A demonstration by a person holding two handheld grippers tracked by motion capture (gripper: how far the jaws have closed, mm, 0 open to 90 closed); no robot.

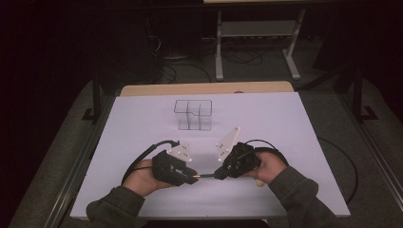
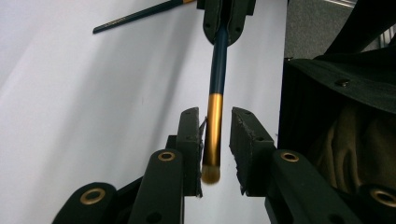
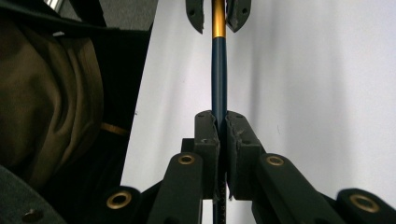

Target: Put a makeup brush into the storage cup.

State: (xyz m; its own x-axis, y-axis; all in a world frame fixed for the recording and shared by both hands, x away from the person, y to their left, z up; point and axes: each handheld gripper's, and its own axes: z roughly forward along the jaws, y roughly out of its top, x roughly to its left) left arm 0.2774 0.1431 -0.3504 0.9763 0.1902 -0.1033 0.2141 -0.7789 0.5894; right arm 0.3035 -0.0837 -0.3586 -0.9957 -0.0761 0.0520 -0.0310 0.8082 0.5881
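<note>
- The brush (image 2: 215, 107) is held level above the desk (image 1: 142, 123), in front of the clear organizer (image 1: 192, 115), between the two grippers.
- The right gripper (image 3: 218, 122) has its fingers closed tightly on the dark blue handle.
- The left gripper (image 2: 215, 135) has its fingers slightly open around the gold ferrule; the pads do not press it.
- Risk: with one grip only, the brush may tilt or slip if the right hand turns.
- A second brush (image 2: 140, 15) lies on the desk beyond.

Brush (image 1: 205, 175) between tools, organizer (image 1: 192, 114) behind.
</note>
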